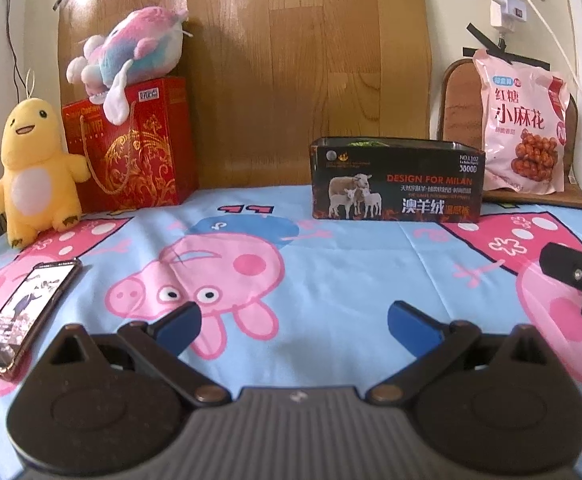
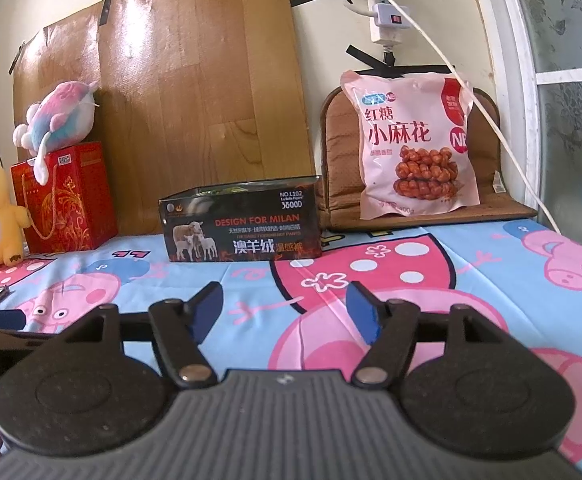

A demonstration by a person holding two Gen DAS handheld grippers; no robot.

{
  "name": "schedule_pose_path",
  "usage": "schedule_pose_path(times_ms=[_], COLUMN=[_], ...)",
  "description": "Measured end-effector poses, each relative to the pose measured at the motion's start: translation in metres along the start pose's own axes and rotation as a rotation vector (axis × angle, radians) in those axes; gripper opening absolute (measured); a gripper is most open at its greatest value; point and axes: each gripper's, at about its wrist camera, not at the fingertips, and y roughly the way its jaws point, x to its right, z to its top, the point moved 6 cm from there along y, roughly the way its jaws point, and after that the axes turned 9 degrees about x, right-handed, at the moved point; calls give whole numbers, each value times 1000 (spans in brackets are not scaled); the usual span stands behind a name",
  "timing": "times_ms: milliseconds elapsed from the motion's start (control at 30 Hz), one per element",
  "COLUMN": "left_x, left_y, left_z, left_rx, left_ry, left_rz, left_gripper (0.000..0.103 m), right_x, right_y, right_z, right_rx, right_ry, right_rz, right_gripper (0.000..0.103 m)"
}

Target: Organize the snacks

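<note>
A black open-topped box point(image 1: 397, 180) printed with sheep stands at the back of the table; it also shows in the right wrist view point(image 2: 241, 224), with green-wrapped things just visible inside. A pink snack bag point(image 1: 523, 124) stands upright on a brown cushion to its right, seen too in the right wrist view point(image 2: 411, 144). My left gripper point(image 1: 294, 322) is open and empty above the cartoon-pig cloth, well short of the box. My right gripper point(image 2: 285, 312) is open and empty, also short of the box; part of it shows at the left wrist view's right edge point(image 1: 579, 276).
A phone point(image 1: 25, 312) lies at the left on the cloth. A yellow plush point(image 1: 35, 172), a red gift bag point(image 1: 131, 148) and a pink-blue plush point(image 1: 131, 56) on top stand at the back left. A wooden board point(image 1: 291, 60) leans on the wall. Cables hang at the right point(image 2: 471, 92).
</note>
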Motion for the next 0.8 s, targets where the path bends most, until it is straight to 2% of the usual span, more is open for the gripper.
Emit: schedule_pose_path(times_ms=[267, 800], left_x=[-2, -1], left_y=[-3, 3], left_z=[3, -2], left_rx=[24, -28], left_ry=[4, 41], left_rz=[11, 33], left_gripper=[103, 103], right_x=[2, 5], right_y=[-1, -1], right_z=[0, 0], right_rx=[1, 4], right_ry=[12, 33], right_rz=[-3, -7], right_gripper=[71, 73])
